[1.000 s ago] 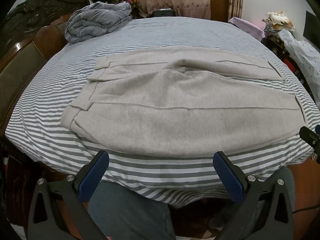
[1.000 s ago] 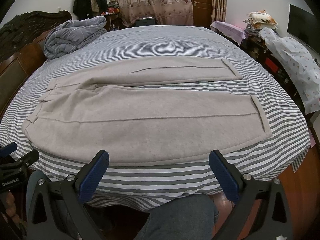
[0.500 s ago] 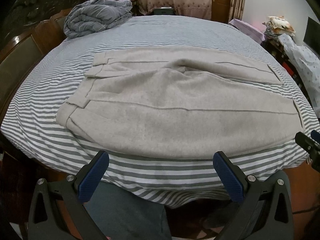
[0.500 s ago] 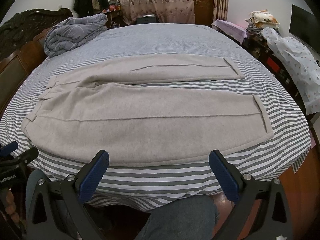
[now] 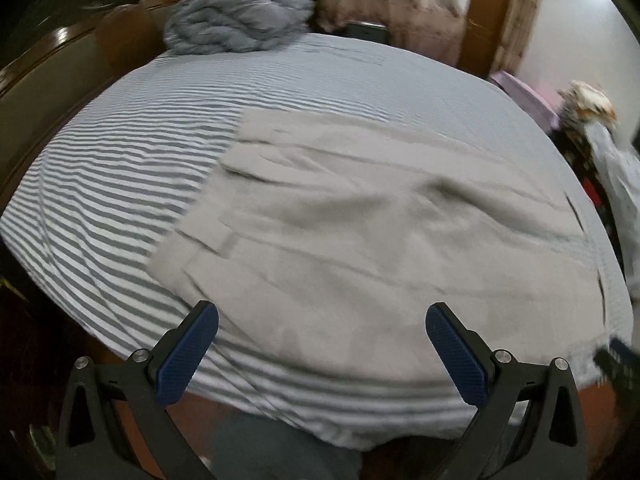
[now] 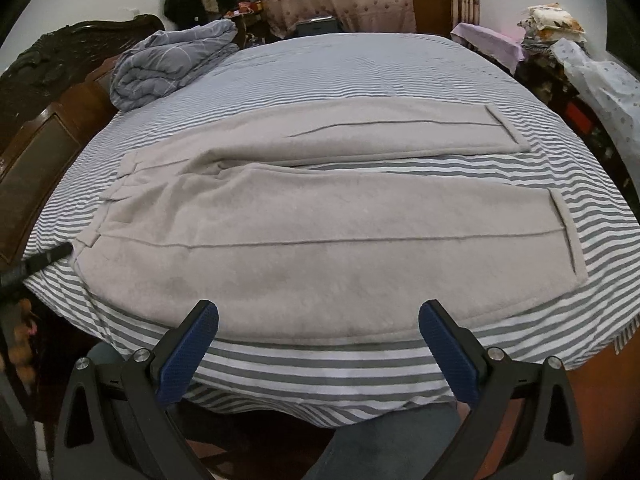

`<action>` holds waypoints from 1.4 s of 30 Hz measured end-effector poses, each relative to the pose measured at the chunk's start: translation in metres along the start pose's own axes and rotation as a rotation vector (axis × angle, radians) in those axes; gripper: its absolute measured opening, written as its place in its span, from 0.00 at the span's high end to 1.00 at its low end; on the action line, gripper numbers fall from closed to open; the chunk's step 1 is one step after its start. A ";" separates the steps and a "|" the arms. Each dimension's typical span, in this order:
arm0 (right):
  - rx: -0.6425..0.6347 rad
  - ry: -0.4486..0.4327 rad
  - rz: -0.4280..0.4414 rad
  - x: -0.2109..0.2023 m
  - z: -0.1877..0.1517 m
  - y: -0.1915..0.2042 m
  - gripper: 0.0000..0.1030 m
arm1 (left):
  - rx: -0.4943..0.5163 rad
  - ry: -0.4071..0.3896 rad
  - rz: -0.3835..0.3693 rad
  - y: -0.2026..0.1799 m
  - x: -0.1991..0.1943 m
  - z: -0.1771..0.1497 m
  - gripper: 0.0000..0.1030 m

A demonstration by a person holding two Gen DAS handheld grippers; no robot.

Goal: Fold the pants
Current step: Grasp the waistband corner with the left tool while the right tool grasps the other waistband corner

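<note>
A bunched grey-blue quilt [image 6: 172,66] sits at the far left corner of a grey-and-white striped bed [image 6: 360,68]. Light grey fleece pants [image 6: 280,236] lie flat across it, waistband left, cuffs right. The left gripper [image 5: 322,354] and right gripper [image 6: 318,350] hover at the near edge, jaws spread wide, holding nothing.

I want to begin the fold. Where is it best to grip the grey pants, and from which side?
Probably the near leg's outer edge: the pants lie flat on the striped bed, that edge nearest both open grippers. The left gripper could take it near the waistband, the right gripper near the cuff, coming low from the front.
</note>
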State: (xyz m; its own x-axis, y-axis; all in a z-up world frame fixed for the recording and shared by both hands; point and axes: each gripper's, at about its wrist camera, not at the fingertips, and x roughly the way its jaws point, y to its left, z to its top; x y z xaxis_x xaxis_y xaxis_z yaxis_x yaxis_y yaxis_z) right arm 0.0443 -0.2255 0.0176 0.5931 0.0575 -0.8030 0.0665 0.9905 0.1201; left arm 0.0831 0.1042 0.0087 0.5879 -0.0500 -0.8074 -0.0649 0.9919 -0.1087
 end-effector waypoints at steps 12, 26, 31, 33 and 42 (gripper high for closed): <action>-0.002 0.032 0.033 0.039 0.043 0.015 0.03 | -0.208 0.008 -0.066 0.110 0.050 0.119 0.02; -0.030 0.116 -0.039 0.108 0.084 0.035 0.03 | -0.396 0.158 -0.276 0.154 0.186 0.224 0.41; -0.044 0.144 -0.065 0.132 0.093 0.040 0.03 | -0.436 0.195 -0.358 0.165 0.218 0.236 0.55; -0.045 0.156 -0.067 0.141 0.096 0.042 0.03 | -0.429 0.199 -0.364 0.164 0.223 0.237 0.55; -0.097 0.163 -0.078 0.165 0.113 0.052 0.03 | -0.465 0.239 -0.437 0.171 0.248 0.230 0.58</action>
State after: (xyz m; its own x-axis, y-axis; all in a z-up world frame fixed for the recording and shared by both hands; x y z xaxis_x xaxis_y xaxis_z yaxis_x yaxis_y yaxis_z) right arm 0.2362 -0.1781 -0.0425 0.4507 -0.0085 -0.8926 0.0254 0.9997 0.0033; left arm 0.4032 0.2886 -0.0765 0.4485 -0.5120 -0.7326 -0.2333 0.7242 -0.6490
